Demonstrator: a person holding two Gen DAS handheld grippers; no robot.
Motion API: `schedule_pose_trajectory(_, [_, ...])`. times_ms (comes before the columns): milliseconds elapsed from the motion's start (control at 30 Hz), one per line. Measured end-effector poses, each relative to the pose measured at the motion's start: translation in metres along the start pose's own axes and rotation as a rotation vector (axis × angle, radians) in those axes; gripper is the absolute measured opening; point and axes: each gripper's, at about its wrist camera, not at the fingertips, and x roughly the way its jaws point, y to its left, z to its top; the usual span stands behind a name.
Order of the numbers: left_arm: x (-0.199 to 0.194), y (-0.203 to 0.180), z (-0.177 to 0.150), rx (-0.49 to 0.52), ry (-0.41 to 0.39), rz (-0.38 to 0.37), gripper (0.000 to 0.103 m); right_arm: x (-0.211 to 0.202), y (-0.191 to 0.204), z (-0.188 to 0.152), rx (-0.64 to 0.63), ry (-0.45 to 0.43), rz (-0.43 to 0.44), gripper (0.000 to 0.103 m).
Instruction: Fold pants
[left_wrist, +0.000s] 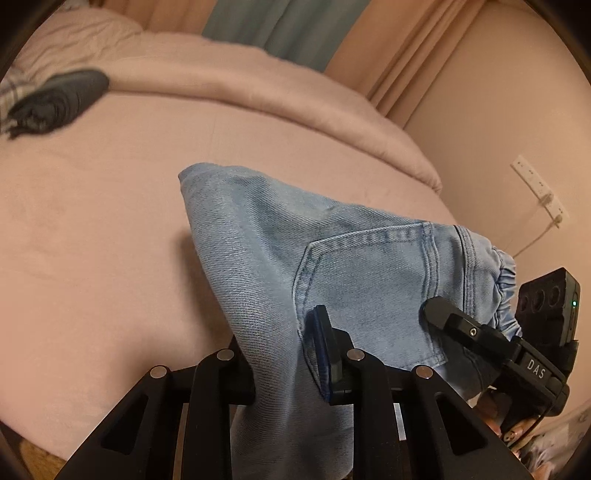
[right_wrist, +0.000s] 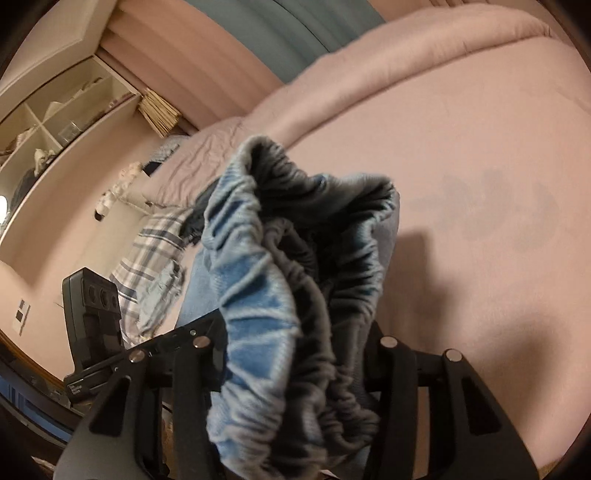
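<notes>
Light-blue pants (left_wrist: 332, 258) held above the near edge of the pink bed (left_wrist: 110, 221). Left gripper (left_wrist: 284, 365) clamps the seat fabric; right gripper (right_wrist: 295, 354) clamps the bunched elastic waistband (right_wrist: 258, 277). Likely risk: thick gathers slipping free, leaving the fold skewed.

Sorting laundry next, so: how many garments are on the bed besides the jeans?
2. A dark garment lies at the bed's far left near the pillow; a plaid garment lies nearby. Others may be hidden behind the jeans.
</notes>
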Motion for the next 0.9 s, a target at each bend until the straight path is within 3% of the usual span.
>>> schedule_pose_trajectory(267, [-0.018,-0.005,0.004,0.006,-0.033,0.015,0.022,-0.011,0.030,0.007,-0.075,-0.043,-0.030,0.051])
schedule_pose_trajectory(900, [-0.033,0.005,0.023,0.007,-0.084,0.001,0.022,-0.013,0.026,0.035,-0.143,-0.067,-0.015,0.052])
